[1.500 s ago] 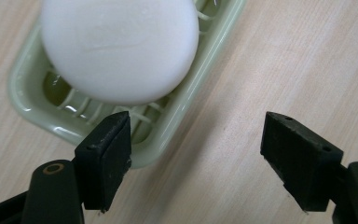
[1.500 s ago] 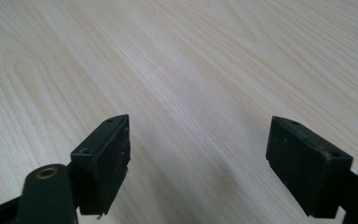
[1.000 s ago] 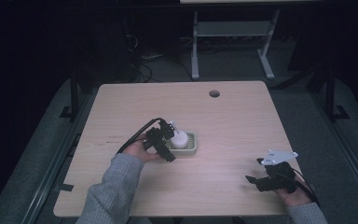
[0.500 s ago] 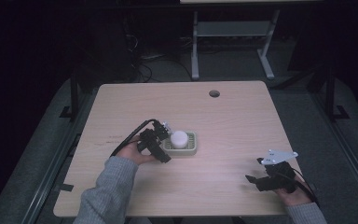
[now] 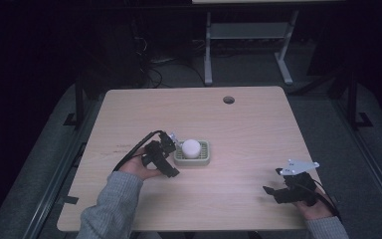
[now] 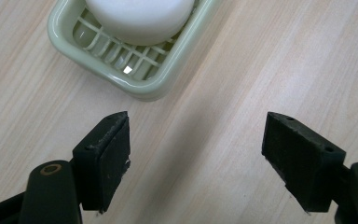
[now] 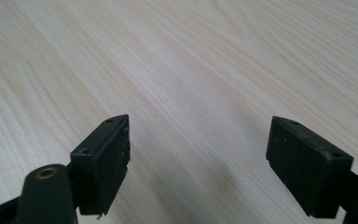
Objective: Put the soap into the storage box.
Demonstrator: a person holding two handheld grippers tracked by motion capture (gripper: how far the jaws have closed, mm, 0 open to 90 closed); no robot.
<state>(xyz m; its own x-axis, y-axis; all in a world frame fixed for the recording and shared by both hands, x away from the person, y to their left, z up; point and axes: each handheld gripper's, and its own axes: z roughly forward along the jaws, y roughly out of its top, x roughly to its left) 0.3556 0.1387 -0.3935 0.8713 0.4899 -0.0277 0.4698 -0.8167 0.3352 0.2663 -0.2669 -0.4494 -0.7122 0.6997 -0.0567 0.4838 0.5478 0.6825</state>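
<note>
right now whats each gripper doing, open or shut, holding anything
Left gripper: open, holding nothing, just short of the soap dish with the soap.
Right gripper: open, holding nothing, over the bare table.

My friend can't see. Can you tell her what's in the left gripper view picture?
A round white bar of soap sits in a pale green slotted plastic soap dish on a light wooden table. Nearer the camera, the left tool has its two black jaws wide open, holding nothing.

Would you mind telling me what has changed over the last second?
The left gripper has drawn back from the white soap, fingers open and empty. The soap stays in the green soap dish; the right gripper rests unmoved near the table edge.
</note>
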